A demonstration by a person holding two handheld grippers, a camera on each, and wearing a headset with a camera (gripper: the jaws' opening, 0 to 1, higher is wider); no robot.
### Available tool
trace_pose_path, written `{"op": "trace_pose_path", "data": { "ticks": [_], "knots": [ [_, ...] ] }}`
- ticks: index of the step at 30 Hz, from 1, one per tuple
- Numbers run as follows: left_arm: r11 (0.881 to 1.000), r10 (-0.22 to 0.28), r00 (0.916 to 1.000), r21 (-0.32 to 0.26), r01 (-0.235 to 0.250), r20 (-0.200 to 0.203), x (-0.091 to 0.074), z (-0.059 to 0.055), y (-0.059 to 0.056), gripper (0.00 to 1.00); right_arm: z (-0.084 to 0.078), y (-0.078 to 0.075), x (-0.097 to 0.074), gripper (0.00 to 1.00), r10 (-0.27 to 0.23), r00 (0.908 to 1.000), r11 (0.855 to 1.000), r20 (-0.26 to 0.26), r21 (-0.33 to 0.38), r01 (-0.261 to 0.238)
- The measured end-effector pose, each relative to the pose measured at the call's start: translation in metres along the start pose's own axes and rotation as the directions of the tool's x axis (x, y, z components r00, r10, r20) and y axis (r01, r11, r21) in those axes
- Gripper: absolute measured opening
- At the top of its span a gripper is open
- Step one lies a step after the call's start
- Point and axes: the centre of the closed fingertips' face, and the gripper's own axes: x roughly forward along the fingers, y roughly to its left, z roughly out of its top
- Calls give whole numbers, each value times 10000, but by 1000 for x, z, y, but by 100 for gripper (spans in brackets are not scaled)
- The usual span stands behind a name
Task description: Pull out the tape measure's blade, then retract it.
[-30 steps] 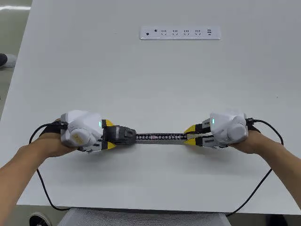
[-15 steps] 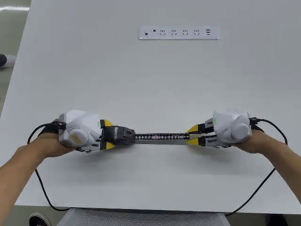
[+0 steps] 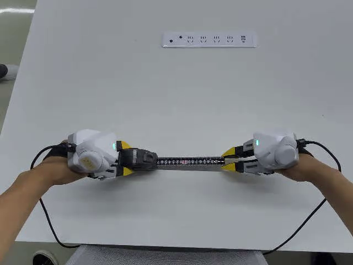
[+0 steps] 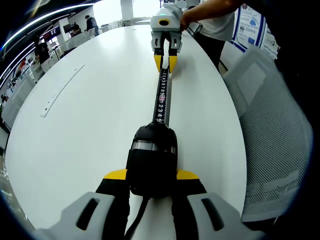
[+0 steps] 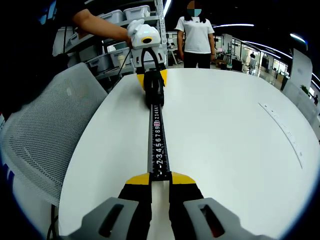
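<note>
A: Start from the left. What has the left gripper (image 3: 128, 160) got?

B: It sits at about 8 o'clock in the head view, lying low over the white table (image 3: 176, 94). Its yellow-tipped jaws are closed around the black body of the tape measure (image 3: 142, 159), one tip on each side, with only the body's width between them.

A: And the blade?

B: The blade (image 3: 190, 162) is drawn out of the body and runs straight towards 3 o'clock, close above the table, with the numbers facing up. In the left gripper view it stretches away to 12 o'clock.

A: Who holds the far end?

B: The right gripper (image 3: 227, 160), at about 4 o'clock in the head view. Its jaws are nearly together and pinch the blade's tip between the yellow pads.

A: Anything else on the table?

B: A white power strip (image 3: 209, 39) lies at 12 o'clock, well apart from both grippers. A mesh chair (image 3: 165, 255) shows at 6 o'clock, and a person (image 5: 196, 37) stands beyond the table in the right gripper view.
</note>
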Motion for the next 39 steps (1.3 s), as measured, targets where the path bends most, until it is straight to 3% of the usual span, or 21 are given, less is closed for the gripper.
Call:
{"op": "trace_pose_path", "data": {
  "ticks": [39],
  "knots": [
    [10000,-40,10000,-27,40,-8,-1,3,-1,28,-17,-1,-18,9,9,9999,9997,-151,224,-6]
  ]
}}
